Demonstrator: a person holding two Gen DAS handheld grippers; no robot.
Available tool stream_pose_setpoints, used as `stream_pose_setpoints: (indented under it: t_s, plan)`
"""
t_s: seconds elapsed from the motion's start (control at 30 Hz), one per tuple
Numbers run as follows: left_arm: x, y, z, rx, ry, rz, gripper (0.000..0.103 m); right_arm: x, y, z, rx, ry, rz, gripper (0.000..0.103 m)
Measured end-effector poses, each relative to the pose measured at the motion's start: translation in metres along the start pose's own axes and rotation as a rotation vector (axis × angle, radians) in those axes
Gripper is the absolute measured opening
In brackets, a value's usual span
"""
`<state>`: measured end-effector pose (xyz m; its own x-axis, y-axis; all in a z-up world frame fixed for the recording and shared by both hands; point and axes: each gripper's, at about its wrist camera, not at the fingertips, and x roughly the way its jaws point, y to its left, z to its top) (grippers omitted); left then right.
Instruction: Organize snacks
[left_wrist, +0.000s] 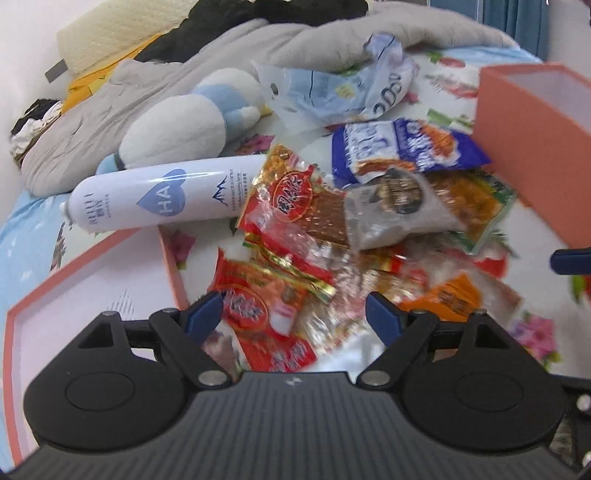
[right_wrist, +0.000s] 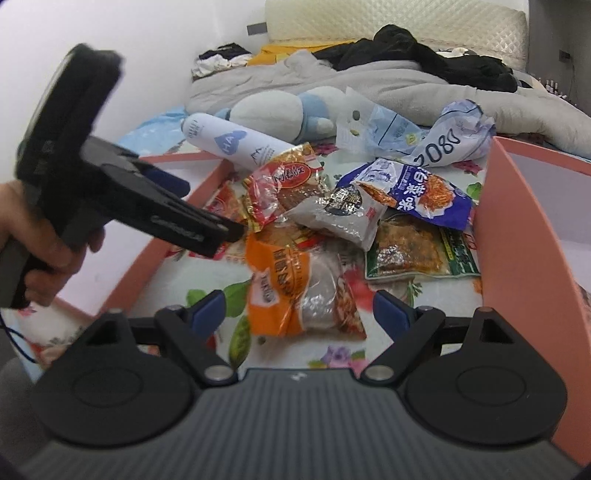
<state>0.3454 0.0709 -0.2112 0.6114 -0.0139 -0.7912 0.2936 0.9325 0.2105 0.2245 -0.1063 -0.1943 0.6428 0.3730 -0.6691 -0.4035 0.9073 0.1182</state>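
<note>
A pile of snack packets lies on a floral bedsheet between a pink box (left_wrist: 532, 140) and its pink lid (left_wrist: 92, 295). My left gripper (left_wrist: 295, 315) is open, low over red packets (left_wrist: 258, 306). My right gripper (right_wrist: 299, 310) is open around an orange packet (right_wrist: 291, 295), its pads apart from it. Behind lie a grey packet (right_wrist: 340, 218), a blue packet (right_wrist: 417, 192), a green packet (right_wrist: 417, 251) and a red packet (right_wrist: 284, 184). The left gripper also shows in the right wrist view (right_wrist: 236, 229), its tips over the pile's left edge.
A white spray can (left_wrist: 166, 195) lies across the lid's far corner. A white-and-blue plush toy (left_wrist: 192, 118), crumpled plastic bags (left_wrist: 343, 88) and a grey duvet (left_wrist: 221, 62) lie behind. The box wall (right_wrist: 517, 240) stands close at the right.
</note>
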Motion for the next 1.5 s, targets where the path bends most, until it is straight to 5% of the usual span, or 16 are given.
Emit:
stream_pose_setpoints:
  t_s: [0.23,0.43,0.53,0.8,1.13,1.5]
  plan:
    - [0.037,0.003,0.008,0.026,0.024,0.019,0.087,0.029,-0.001,0.004,-0.029,0.028,-0.006,0.088]
    - [0.051,0.017,0.006,-0.075,0.055,-0.055,0.083,0.045,-0.005,0.002,-0.014,0.052,0.014,0.087]
    - [0.05,0.017,0.004,-0.1,0.047,-0.067,0.072,0.049,-0.006,0.003,-0.009,0.057,0.029,0.074]
    - [0.044,-0.004,0.006,-0.09,0.027,-0.069,0.008,0.043,0.004,0.001,-0.053,0.042,0.013,0.058]
    - [0.023,-0.006,-0.013,-0.178,0.013,-0.079,0.002,0.018,0.006,-0.008,-0.051,0.042,-0.022,0.053]
    - [-0.056,-0.043,-0.061,-0.275,-0.048,-0.127,0.002,-0.04,0.012,-0.037,-0.031,0.024,-0.064,0.053]
